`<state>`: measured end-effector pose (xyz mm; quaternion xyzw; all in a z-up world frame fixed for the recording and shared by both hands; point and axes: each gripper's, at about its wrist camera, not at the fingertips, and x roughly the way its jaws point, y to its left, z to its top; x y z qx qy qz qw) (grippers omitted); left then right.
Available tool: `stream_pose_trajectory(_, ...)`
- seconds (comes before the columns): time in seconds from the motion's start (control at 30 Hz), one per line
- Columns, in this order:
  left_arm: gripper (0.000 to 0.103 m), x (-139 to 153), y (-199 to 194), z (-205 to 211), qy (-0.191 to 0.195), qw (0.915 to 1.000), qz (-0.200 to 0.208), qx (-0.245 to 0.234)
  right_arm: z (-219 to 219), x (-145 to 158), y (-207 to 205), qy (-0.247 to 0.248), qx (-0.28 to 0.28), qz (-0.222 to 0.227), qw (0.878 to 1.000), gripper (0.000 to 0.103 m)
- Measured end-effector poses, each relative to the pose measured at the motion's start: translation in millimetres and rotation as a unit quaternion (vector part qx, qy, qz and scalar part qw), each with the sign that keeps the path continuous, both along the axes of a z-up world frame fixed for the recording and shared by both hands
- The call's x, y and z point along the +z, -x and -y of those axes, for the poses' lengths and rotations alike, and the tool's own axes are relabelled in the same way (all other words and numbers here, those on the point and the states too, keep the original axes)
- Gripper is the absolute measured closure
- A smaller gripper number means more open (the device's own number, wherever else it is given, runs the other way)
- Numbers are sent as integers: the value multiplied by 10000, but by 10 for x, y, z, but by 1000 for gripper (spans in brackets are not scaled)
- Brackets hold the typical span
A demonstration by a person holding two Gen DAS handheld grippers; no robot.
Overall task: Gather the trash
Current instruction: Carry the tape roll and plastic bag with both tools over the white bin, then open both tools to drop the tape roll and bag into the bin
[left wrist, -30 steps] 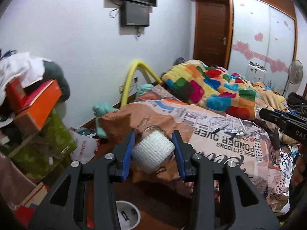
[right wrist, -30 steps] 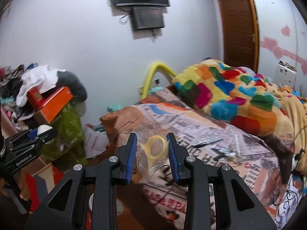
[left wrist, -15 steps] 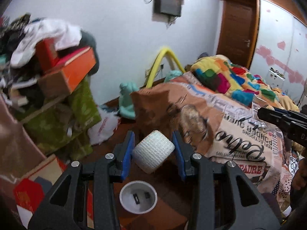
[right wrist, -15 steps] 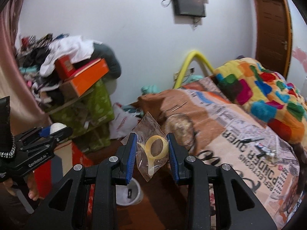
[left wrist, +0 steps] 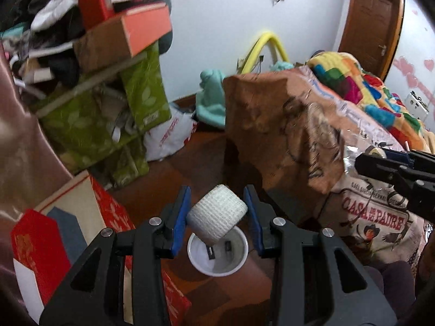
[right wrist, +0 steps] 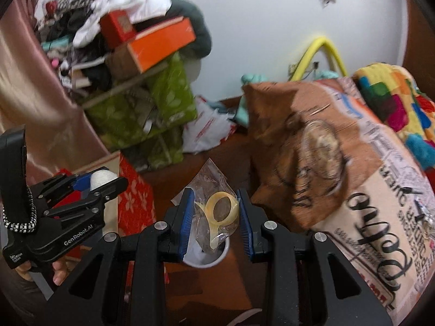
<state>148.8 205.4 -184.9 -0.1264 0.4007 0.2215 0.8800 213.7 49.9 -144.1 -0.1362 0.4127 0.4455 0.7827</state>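
Red-and-cream patterned carton (left wrist: 81, 217), floor level, far left, beside a pink curtain (right wrist: 24, 81). Green leaf-print storage shelf (left wrist: 108, 114) behind it, topped with an orange shoebox (left wrist: 141, 27) and a loose heap of clothing (right wrist: 114, 8). White plastic shopping bag (left wrist: 168, 135) on the wooden floor (left wrist: 195, 157) at the shelf's foot. Left gripper (left wrist: 217, 214): blue-padded fingers clamped on a white gauze roll (left wrist: 217, 218), the roll tilted and held directly above a small white bin (left wrist: 218, 255); two small dark scraps lie in the bin's bottom. The same gripper appears at the left edge of the right wrist view, roll visible between its fingers. Right gripper (right wrist: 217, 214): fingers closed on a clear plastic bag (right wrist: 214, 206) containing a yellowish tape ring (right wrist: 221, 209), the bag's lower end hanging just over the bin's rim. Bed (right wrist: 339, 184) to the right, covered in a brown newsprint-pattern sheet; the corner nearest the bin hangs toward the floor. Teal cloth (left wrist: 212, 100) and a yellow hoop (left wrist: 269, 46) against the white wall behind. Multicoloured patchwork blanket (left wrist: 361, 87) further right on the bed; brown wooden door (left wrist: 372, 24) beyond.
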Motion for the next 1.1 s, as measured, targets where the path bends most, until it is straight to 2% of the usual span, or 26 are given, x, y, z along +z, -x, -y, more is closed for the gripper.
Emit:
stream_pose_trajectory(0.27,64,-488,65,-217,572,9978,-163,290,-342,-432,-18,232,379,-468,9979,74)
stream_pose_trajectory(0.6,64,-1113,33,-423,1255,9882,-625,614,-749,-845,-22,640,674,-787,9925,73)
stream_pose_trajectory(0.73,64,-1233,-13,-458,1314,9861,-782,645,-822,-1014,-69,770,757,-1120,9878,72)
stream_pose_trajectory(0.8,64,-1276,-36,-485,1360,9851,-835,635,-840,-1086,-95,863,770,-1289,9849,63)
stream_pose_trajectory(0.87,64,-1307,-59,-500,1392,9844,-876,628,-829,-1128,-124,852,754,-1413,9834,59)
stream_pose_trajectory(1.1,64,-1394,-173,-528,1521,9821,-960,562,-763,-1108,-213,963,585,-1307,9850,58)
